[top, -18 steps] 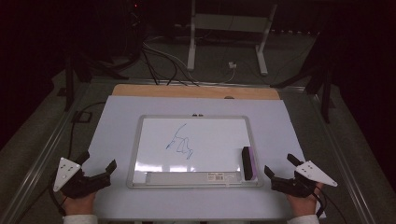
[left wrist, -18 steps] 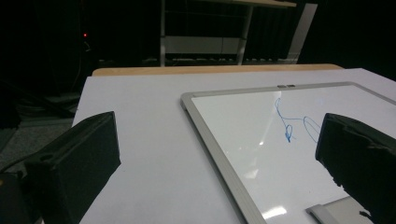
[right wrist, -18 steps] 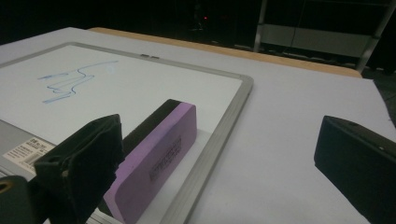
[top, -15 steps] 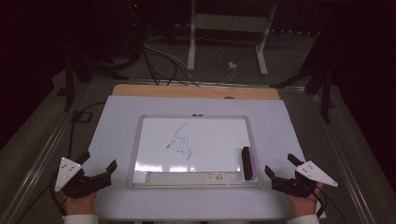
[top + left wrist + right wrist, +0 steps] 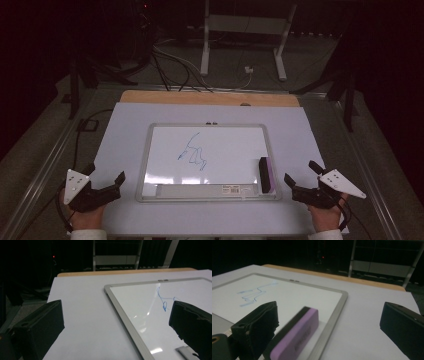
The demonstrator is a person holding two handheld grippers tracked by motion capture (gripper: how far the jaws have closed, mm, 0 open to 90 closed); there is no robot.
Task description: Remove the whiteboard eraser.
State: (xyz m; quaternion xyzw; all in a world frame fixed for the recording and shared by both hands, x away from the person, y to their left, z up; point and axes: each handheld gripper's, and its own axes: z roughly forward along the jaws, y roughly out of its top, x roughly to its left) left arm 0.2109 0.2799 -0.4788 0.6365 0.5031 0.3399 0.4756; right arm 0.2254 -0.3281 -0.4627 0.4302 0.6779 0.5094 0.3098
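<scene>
A whiteboard (image 5: 230, 145) in a silver frame lies flat on the middle of the white table cover, with a blue scribble (image 5: 192, 152) on it. A purple-and-black eraser (image 5: 266, 175) rests on its right edge. My left gripper (image 5: 106, 174) sits at the board's lower left, open and holding nothing; its view has the frame (image 5: 125, 315) and scribble (image 5: 163, 301) between wide-apart jaws. At the lower right, my right gripper (image 5: 301, 172) is open too, just right of the eraser. In its view the eraser (image 5: 297, 337) lies close ahead beside the left jaw, untouched.
The white table cover (image 5: 125, 135) ends at a wooden strip (image 5: 210, 97) along the far edge. Beyond it, a metal stand (image 5: 240, 40) and loose cables (image 5: 170, 65) sit on the dark floor. A black cable (image 5: 82, 130) trails off the table's left side.
</scene>
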